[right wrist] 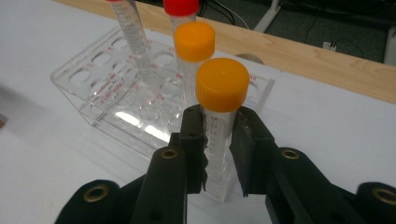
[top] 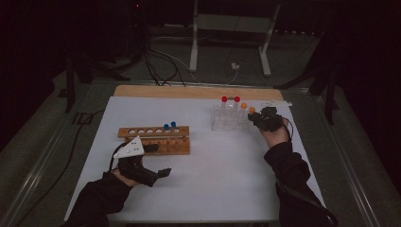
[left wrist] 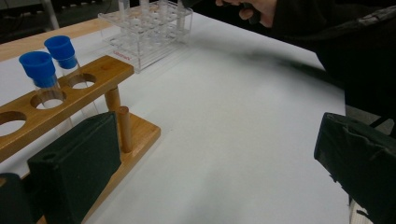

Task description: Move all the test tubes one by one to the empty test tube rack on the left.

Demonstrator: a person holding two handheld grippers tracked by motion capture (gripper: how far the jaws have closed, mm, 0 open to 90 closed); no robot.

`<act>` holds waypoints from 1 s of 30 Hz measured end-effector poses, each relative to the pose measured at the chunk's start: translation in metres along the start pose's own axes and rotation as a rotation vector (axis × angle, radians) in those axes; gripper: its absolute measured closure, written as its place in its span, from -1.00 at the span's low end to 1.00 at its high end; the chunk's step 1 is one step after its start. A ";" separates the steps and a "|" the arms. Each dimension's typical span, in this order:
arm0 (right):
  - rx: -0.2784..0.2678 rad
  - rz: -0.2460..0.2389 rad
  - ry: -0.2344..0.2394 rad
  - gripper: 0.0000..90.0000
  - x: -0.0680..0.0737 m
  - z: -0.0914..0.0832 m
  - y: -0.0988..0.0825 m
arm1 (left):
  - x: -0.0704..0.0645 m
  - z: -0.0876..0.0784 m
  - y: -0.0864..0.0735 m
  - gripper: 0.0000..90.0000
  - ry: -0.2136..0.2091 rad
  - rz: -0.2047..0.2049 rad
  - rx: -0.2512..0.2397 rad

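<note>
Right gripper view has the right gripper [right wrist: 219, 144] clamped on an orange-capped tube [right wrist: 221, 116], its two black jaws pressed against the clear graduated barrel just below the cap. The tube stands upright at the near edge of the clear plastic rack [right wrist: 93, 88]. A second orange-capped tube [right wrist: 194, 44] and two red-capped tubes [right wrist: 180, 9] stand farther back in the same rack.

From the high view, that rack sits on the far right part of the white table [top: 227, 161], with the right gripper at its right end. The wooden rack [top: 156, 139] lies well apart from it, toward the left and nearer, holding two blue-capped tubes [top: 169, 127]. The left gripper [top: 163, 172] rests just near of the wooden rack, its jaws spread wide with nothing between them.
</note>
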State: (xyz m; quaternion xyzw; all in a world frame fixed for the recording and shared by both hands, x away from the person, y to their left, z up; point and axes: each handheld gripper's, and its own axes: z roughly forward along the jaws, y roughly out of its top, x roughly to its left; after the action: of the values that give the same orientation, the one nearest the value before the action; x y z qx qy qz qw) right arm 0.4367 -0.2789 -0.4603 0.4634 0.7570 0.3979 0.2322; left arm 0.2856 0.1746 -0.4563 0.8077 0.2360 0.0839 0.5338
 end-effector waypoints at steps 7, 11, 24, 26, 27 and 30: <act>-0.023 -0.022 -0.004 0.66 0.002 -0.011 0.011 | 0.000 0.000 0.000 -0.97 0.000 0.000 0.002; -0.033 -0.040 -0.012 0.65 0.004 -0.018 0.017 | 0.000 0.000 0.001 -0.97 -0.005 0.002 0.004; -0.080 -0.107 -0.003 0.66 0.019 -0.044 0.035 | -0.002 0.002 0.006 -0.97 -0.020 0.012 0.015; -0.083 -0.113 0.015 0.66 0.023 -0.046 0.035 | -0.002 0.002 0.006 -0.97 -0.023 0.011 0.016; -0.084 -0.119 0.027 0.66 0.025 -0.047 0.034 | -0.002 0.003 0.006 -0.97 -0.023 0.009 0.016; -0.084 -0.131 0.062 0.66 0.033 -0.049 0.032 | -0.002 0.003 0.006 -0.97 -0.024 0.010 0.018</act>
State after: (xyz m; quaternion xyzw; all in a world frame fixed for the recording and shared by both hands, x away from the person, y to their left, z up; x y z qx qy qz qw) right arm 0.4023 -0.2603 -0.4055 0.3904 0.7752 0.4272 0.2532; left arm 0.2866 0.1693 -0.4517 0.8146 0.2263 0.0746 0.5289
